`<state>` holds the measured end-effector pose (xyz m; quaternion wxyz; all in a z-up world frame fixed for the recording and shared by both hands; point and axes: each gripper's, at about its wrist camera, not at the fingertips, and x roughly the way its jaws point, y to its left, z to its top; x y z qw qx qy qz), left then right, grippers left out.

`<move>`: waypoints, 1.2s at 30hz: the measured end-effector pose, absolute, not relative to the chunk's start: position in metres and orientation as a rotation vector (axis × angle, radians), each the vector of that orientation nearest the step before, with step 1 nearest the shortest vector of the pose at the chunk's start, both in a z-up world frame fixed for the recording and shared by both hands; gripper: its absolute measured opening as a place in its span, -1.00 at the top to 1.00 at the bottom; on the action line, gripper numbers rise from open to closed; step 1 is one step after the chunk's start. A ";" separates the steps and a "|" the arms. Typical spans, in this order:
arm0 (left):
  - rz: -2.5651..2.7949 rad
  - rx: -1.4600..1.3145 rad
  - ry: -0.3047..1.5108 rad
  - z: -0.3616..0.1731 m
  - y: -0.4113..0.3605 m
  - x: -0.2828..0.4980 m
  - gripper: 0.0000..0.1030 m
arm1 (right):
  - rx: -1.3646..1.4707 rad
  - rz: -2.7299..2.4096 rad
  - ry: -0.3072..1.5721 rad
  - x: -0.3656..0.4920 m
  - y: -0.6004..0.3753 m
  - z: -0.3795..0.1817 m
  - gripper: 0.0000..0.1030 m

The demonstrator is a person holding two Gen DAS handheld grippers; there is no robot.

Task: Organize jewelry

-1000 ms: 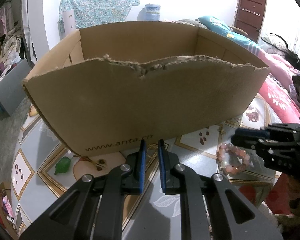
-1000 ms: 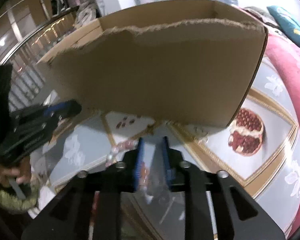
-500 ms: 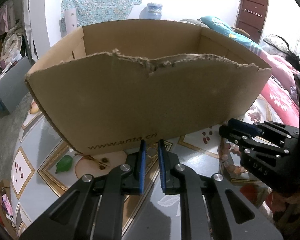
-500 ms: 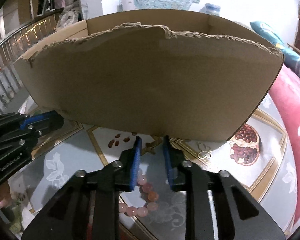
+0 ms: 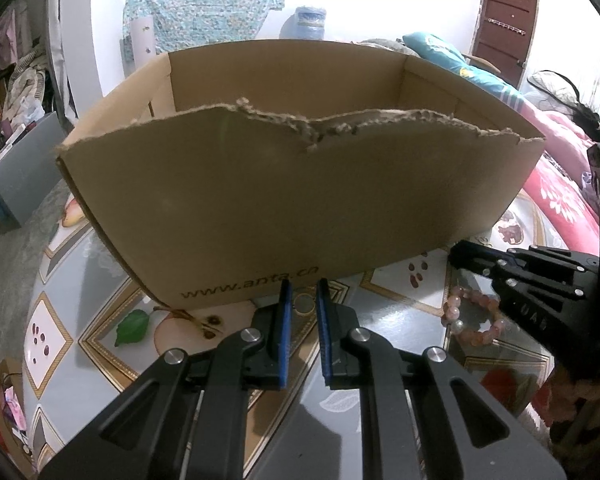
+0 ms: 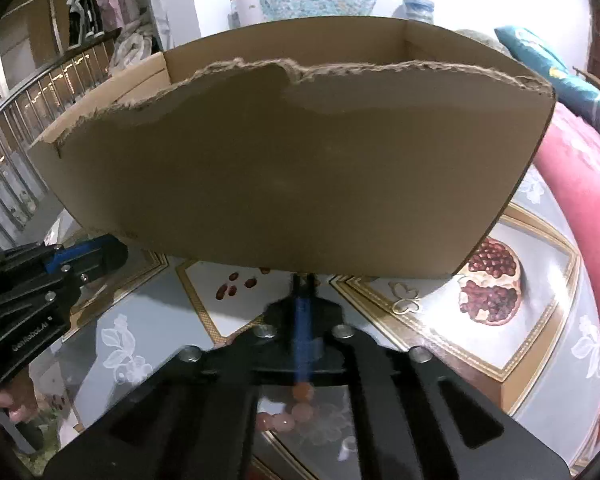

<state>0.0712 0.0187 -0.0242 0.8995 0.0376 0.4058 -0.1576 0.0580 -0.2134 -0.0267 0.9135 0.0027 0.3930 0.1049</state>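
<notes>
From where I am standing, the right gripper (image 6: 302, 280) is closing its jaws until hardly any gap is showing between the blue pads, and the pink bead bracelet (image 5: 470, 314) is lying right under them on the counter (image 6: 540, 344), so it looks as if the jaws are pinching a few beads, though motion blur is keeping me from being sure the grip is holding. In the right wrist view the beads (image 6: 290, 412) are showing at 6 o'clock, behind the fingertips, with the strand trailing back under the tool. The cardboard box (image 5: 292, 200) is sitting straight ahead at 12 o'clock, open-topped with a torn front rim, and I judge it is standing there to receive the jewelry; its front wall is tall, so the bracelet will be needing a lift over that ragged edge. The left gripper (image 5: 302, 300) is hovering at 9 o'clock of the right one, its jaws narrowly parted and holding nothing, pointing at the box base where a small ring (image 5: 303, 303) seems to be lying on the counter between the tips. I take it that hand is waiting its turn.
</notes>
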 end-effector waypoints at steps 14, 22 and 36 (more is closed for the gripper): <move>-0.324 0.083 0.834 -0.023 0.018 0.068 0.78 | 0.067 0.218 0.813 0.049 -0.230 -0.021 0.97; -0.321 0.082 0.838 -0.023 0.017 0.068 0.78 | -0.005 0.229 0.814 0.058 -0.208 -0.028 0.65; -0.326 0.080 0.840 -0.024 0.016 0.071 0.78 | -0.082 0.227 0.834 0.064 -0.194 -0.028 0.91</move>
